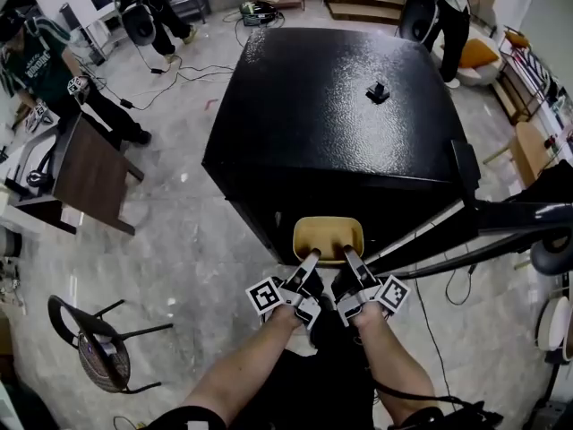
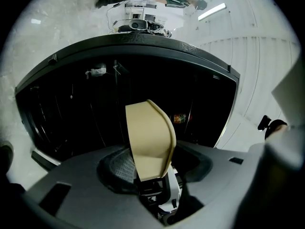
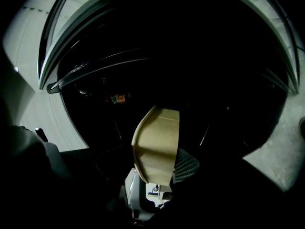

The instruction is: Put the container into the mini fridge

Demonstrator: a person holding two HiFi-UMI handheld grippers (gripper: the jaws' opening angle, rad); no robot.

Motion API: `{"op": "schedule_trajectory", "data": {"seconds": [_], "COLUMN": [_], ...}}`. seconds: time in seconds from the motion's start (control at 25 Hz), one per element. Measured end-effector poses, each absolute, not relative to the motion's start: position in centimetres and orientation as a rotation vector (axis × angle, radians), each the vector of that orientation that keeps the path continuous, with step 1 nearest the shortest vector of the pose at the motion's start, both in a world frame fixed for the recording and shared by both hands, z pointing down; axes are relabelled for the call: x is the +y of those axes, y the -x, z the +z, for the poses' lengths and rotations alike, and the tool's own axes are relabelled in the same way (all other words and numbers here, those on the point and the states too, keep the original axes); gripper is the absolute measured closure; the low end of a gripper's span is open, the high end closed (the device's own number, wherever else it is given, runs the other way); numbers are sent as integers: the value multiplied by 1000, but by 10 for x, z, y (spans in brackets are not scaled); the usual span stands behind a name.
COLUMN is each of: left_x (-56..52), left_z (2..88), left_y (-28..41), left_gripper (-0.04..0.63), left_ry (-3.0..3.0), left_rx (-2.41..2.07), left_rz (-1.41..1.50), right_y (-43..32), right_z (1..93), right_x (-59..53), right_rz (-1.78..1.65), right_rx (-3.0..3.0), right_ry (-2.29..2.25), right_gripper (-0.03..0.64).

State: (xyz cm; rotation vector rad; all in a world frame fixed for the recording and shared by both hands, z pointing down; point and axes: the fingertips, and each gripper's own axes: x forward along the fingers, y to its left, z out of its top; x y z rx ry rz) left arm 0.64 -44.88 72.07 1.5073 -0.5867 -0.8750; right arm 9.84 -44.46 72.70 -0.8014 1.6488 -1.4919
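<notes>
A tan, bowl-like container (image 1: 328, 236) hangs in front of the open black mini fridge (image 1: 331, 106), just under its top front edge. Both grippers hold it by its near rim. My left gripper (image 1: 310, 258) is shut on the rim's left part and my right gripper (image 1: 348, 256) on its right part. In the left gripper view the container (image 2: 147, 137) stands on edge above the left gripper (image 2: 155, 182), before the dark fridge interior (image 2: 86, 113). In the right gripper view the container (image 3: 157, 144) rises above the right gripper (image 3: 153, 185), with the fridge cavity (image 3: 200, 80) behind it.
The fridge door (image 1: 448, 227) stands open to the right. A small black object (image 1: 378, 91) lies on the fridge top, and a small colourful item (image 2: 179, 118) sits deep inside. A brown table (image 1: 89, 173) and a black chair (image 1: 98, 348) stand at the left. People and cables are at the back.
</notes>
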Motion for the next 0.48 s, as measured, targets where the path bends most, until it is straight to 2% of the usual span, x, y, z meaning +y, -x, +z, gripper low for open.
{"op": "schedule_trajectory", "data": {"seconds": [0.48], "left_x": [-468], "left_z": [728], "left_y": [1], "left_gripper": [365], "left_ry": [-1457], "left_rx": [-662], "left_rz": [-933], "right_y": [-107], "right_z": [732], "right_x": [-441], "right_rz": [-1504], "right_rx": [1676], "right_ry": [892], "right_gripper": [370]}}
